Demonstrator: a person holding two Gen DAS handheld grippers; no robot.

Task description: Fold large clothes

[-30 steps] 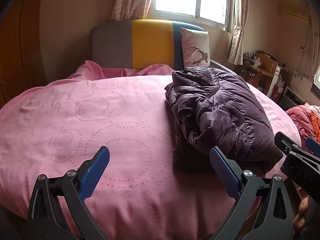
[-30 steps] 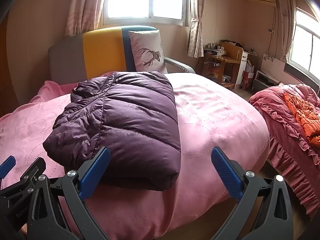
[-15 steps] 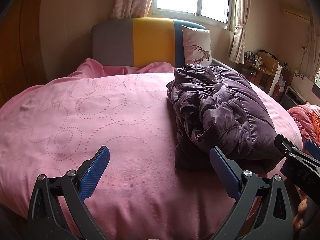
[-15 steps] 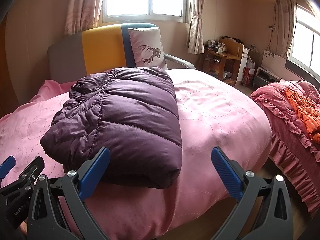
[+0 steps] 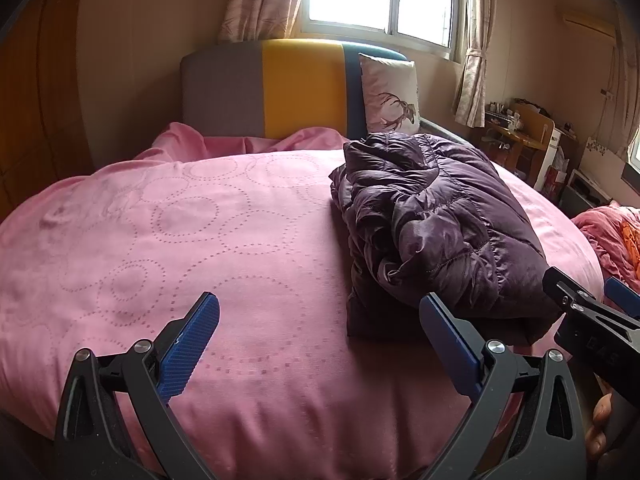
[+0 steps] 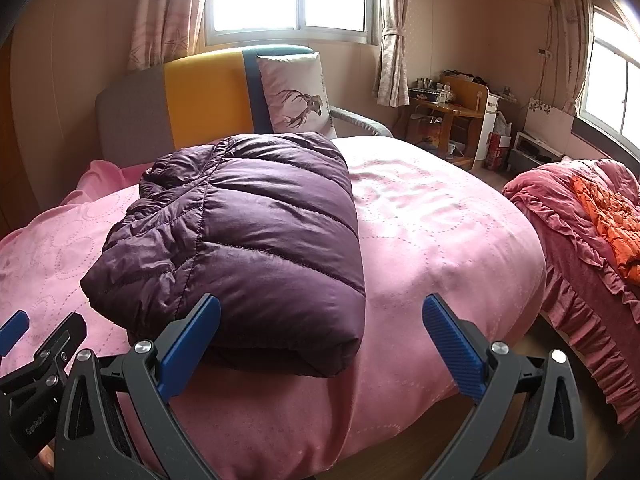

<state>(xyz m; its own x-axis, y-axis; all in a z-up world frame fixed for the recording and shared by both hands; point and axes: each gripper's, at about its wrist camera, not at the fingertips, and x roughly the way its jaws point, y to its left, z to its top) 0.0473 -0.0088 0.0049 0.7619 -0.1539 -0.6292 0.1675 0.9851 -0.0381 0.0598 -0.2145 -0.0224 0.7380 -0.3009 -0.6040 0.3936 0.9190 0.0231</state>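
Note:
A dark purple quilted down jacket [image 5: 436, 224] lies folded into a thick bundle on the pink bedspread [image 5: 160, 232], toward the bed's right side. My left gripper [image 5: 318, 336] hovers open over the front of the bed, left of the jacket's near corner, holding nothing. The same jacket [image 6: 248, 240] fills the middle of the right wrist view. My right gripper [image 6: 320, 336] stands open just in front of its folded near edge, empty. Each gripper shows at the edge of the other's view.
A grey, yellow and blue headboard [image 5: 272, 92] and a deer-print pillow [image 6: 296, 92] stand at the far end. A second bed with a red ruffled cover [image 6: 588, 248] lies to the right, with bare floor between. A wooden desk [image 6: 452, 116] stands by the far wall.
Both views have drawn back and dipped slightly, so the jacket sits a little lower and farther. The jacket itself has not moved and both grippers stay open.

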